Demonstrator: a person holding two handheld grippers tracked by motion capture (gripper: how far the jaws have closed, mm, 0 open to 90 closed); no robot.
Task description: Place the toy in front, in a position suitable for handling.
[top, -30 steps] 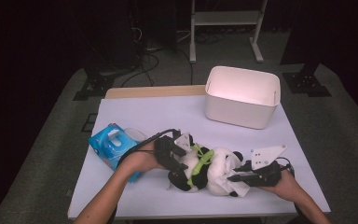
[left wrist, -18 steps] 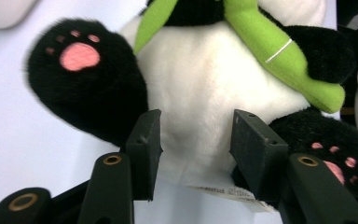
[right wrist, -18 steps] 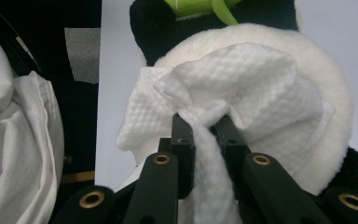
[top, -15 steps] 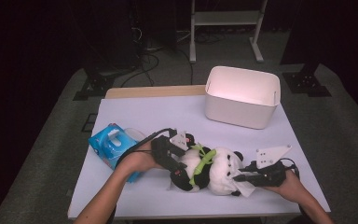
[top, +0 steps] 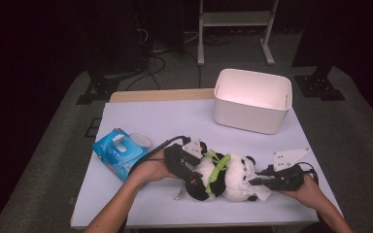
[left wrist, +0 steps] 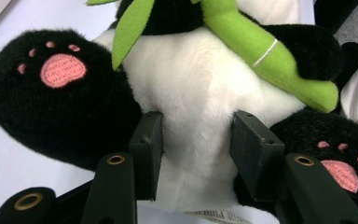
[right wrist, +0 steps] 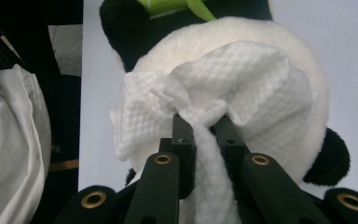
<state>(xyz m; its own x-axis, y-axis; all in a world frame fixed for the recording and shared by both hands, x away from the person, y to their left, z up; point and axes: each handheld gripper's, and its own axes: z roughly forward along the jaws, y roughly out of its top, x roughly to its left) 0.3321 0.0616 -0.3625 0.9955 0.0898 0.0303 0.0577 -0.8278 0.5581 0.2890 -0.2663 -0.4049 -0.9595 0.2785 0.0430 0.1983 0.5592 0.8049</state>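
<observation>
Change: right claw [top: 258, 181] with wet wipe [right wrist: 233, 88] shifted along panda plush [top: 223, 175] since a second ago, wipe now bunched against white head
Meaning: wiping of plush under way, head being cleaned, likely more strokes to come
Left claw [left wrist: 196, 140]: partly closed, pads pressed into white belly between black feet, pinning plush in place
Right claw state: pressed together, pinching wipe
Plush place: lying on table [top: 141, 121] near front edge, between both hands
Edges: front edge just beside plush and right hand
Room: bare table behind plush toward white bin [top: 251, 101]; wipes pack [top: 119, 153] just beside left hand
</observation>
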